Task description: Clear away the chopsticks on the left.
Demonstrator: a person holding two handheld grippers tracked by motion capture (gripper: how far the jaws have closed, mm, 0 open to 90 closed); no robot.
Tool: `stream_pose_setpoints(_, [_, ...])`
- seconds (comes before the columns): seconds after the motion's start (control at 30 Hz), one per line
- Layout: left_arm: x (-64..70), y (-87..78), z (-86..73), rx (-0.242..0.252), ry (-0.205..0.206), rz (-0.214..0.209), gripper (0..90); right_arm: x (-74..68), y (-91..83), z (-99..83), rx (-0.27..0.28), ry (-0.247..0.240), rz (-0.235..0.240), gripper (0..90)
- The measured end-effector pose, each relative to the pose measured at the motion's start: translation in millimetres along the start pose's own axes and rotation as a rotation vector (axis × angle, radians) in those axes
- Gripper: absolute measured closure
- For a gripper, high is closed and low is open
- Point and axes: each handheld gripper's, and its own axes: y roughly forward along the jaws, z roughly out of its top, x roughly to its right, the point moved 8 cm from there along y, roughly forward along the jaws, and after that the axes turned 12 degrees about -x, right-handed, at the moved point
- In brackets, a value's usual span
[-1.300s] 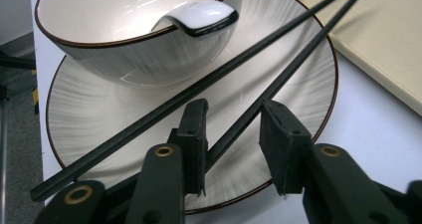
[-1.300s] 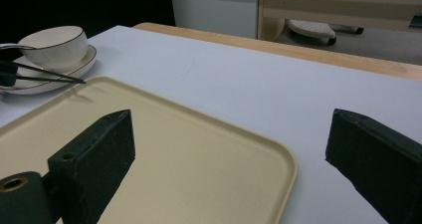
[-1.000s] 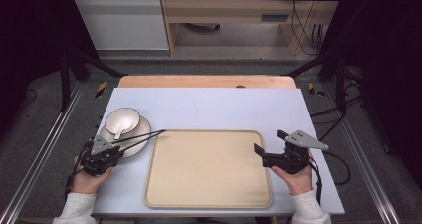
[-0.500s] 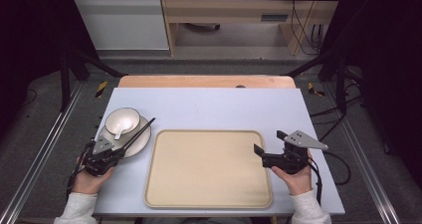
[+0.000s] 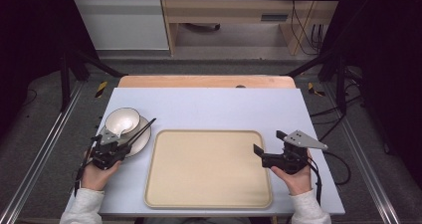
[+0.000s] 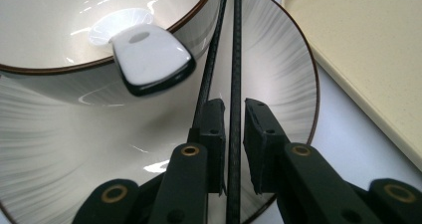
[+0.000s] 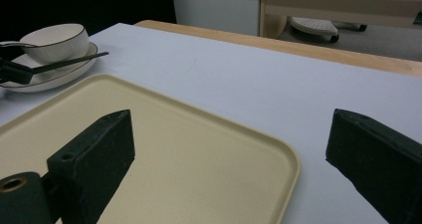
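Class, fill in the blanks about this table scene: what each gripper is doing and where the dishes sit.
1. The left gripper is closed on a pair of black ____.
2. The bowl stands on a ____.
3. The right gripper hovers open over the beige ____.

Missing words: chopsticks; plate; tray.

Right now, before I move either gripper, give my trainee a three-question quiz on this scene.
1. True or false: the tray has something on it.
2. The left gripper is closed on: A) spoon B) chopsticks C) plate rim.
3. What does the bowl sit on?

Key: 1 false, it is bare. 2 B. 3 The plate; a spoon rests in the bowl, and the right gripper is open.
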Motion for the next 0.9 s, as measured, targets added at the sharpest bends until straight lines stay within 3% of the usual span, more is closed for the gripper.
stream_pose_setpoints(0.23, [2.5,-1.6,0.2,-0.001,-0.003,-0.011,85.0,0.2,1.7,-1.8,-0.011,0.002,0.001,5.1])
stream_pose_setpoints(0.53, [15.3,-13.8,5.0,0.017,-0.001,-0.002,85.3,0.8,-1.7,0.0,0.000,-0.001,-0.002,4.8])
stream_pose_setpoints(0.9, [45.4,-45.6,15.8,0.127,-0.058,-0.002,85.3,3.8,-6.9,2.4,0.016,0.009,-0.018,4.0])
